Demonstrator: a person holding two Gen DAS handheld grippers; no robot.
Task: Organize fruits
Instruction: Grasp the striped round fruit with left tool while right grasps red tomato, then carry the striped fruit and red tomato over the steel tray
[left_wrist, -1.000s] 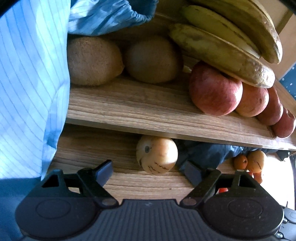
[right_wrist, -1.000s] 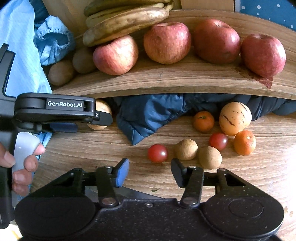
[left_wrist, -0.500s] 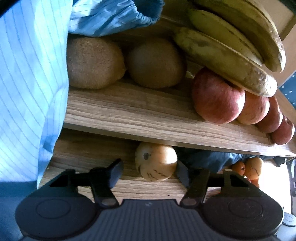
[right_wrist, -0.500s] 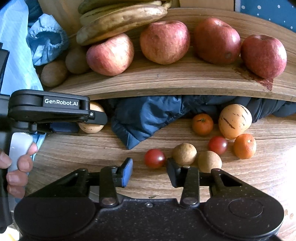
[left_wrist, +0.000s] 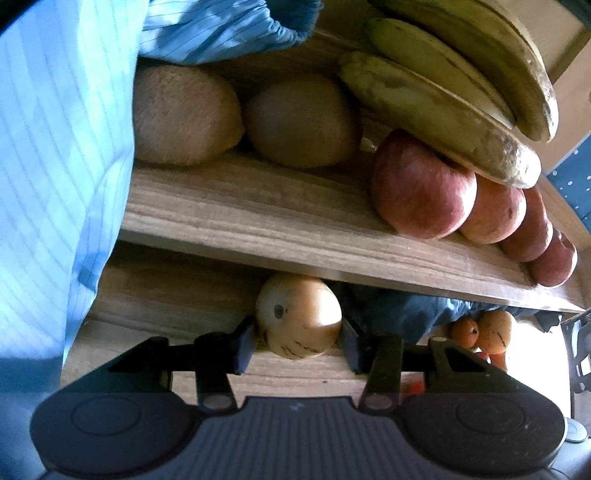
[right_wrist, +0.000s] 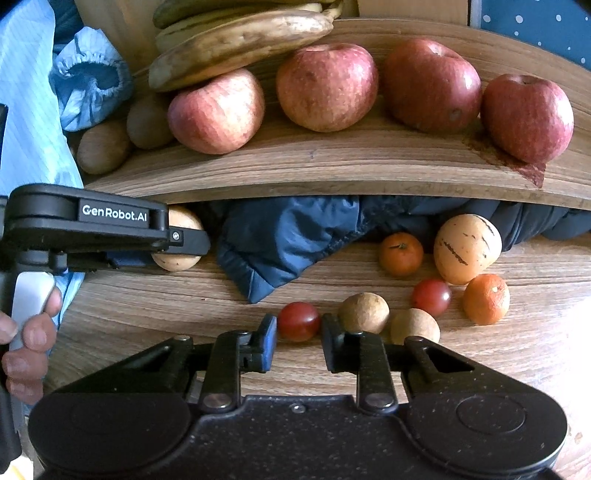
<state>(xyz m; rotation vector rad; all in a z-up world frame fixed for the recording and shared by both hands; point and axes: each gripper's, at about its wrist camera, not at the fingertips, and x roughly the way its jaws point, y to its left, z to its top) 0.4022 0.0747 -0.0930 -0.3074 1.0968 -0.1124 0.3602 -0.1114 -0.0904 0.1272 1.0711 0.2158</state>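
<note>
My left gripper (left_wrist: 297, 341) has closed its jaws against both sides of a pale yellow striped melon (left_wrist: 299, 319) that sits on the lower wooden board under the shelf. The right wrist view shows the same gripper (right_wrist: 184, 240) around that melon (right_wrist: 181, 221). My right gripper (right_wrist: 298, 338) is part open, its jaws on either side of a red cherry tomato (right_wrist: 298, 320) on the board, with small gaps left. On the upper shelf (right_wrist: 332, 162) lie several red apples (right_wrist: 327, 86), two kiwis (left_wrist: 181, 114) and bananas (right_wrist: 240, 40).
On the lower board (right_wrist: 517, 354) lie two brown longans (right_wrist: 364, 312), a second cherry tomato (right_wrist: 431, 296), two mandarins (right_wrist: 485, 299), and another striped melon (right_wrist: 467, 248). A dark blue jacket (right_wrist: 280, 240) is bunched under the shelf. A light blue sleeve (left_wrist: 55, 166) fills the left.
My left gripper moved forward and closed its jaws onto the striped melon. My right gripper moved forward and narrowed around the cherry tomato.
</note>
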